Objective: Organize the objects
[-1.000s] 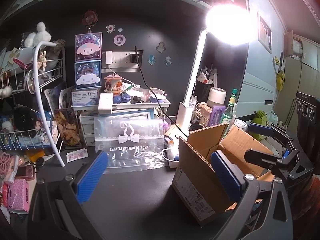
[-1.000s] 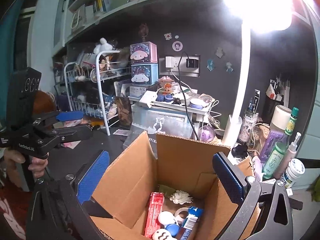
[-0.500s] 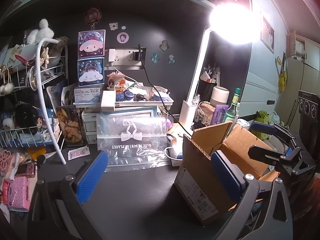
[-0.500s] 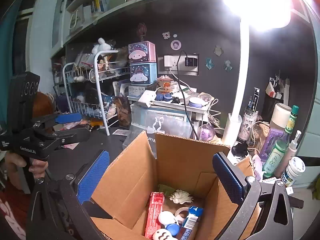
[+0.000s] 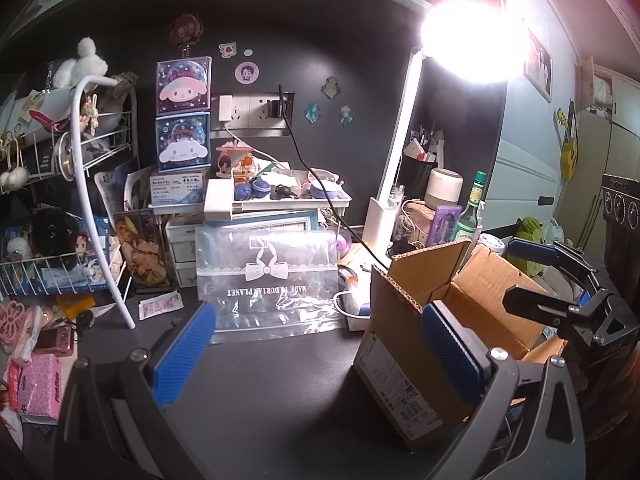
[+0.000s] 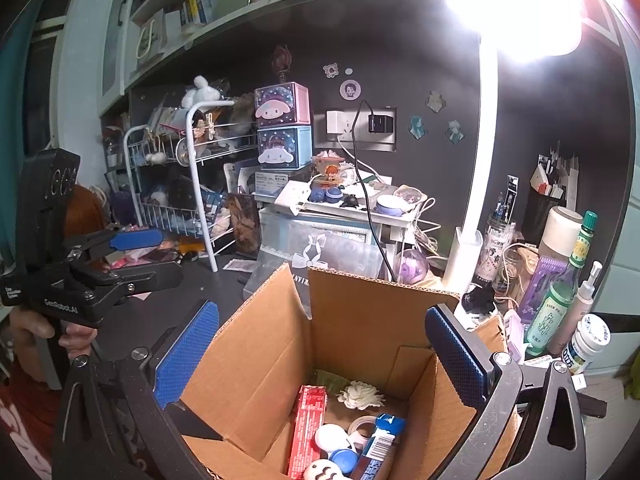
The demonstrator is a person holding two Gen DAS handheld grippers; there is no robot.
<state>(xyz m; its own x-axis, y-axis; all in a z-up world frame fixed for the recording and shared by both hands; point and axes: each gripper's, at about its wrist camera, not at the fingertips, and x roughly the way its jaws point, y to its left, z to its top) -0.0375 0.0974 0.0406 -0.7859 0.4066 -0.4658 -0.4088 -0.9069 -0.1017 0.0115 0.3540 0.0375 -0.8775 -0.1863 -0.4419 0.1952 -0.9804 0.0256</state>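
Observation:
An open cardboard box [image 6: 360, 320] stands on the dark desk; it also shows at the right of the left wrist view [image 5: 404, 320]. Inside it lie a red carton [image 6: 306, 428], a white flower [image 6: 360, 396], a blue tube [image 6: 378, 446] and small round cases. My right gripper [image 6: 320, 356] is open and empty, hovering over the box. My left gripper [image 5: 316, 354] is open and empty above the bare desk, left of the box. Each gripper shows in the other's view, the left one [image 6: 132, 256] and the right one [image 5: 536, 276].
A clear zip bag [image 5: 272, 276] leans against white drawers [image 5: 180, 240]. A white wire rack [image 5: 60, 200] is at left, with a pink tissue pack [image 5: 36, 388] and a camera [image 5: 54, 338]. A lit desk lamp [image 5: 394, 168] and bottles [image 6: 560, 304] stand right of the box.
The left gripper has drifted slightly, so the box and desk items sit a little further right in its view. The right gripper has barely moved. Both jaws stay open.

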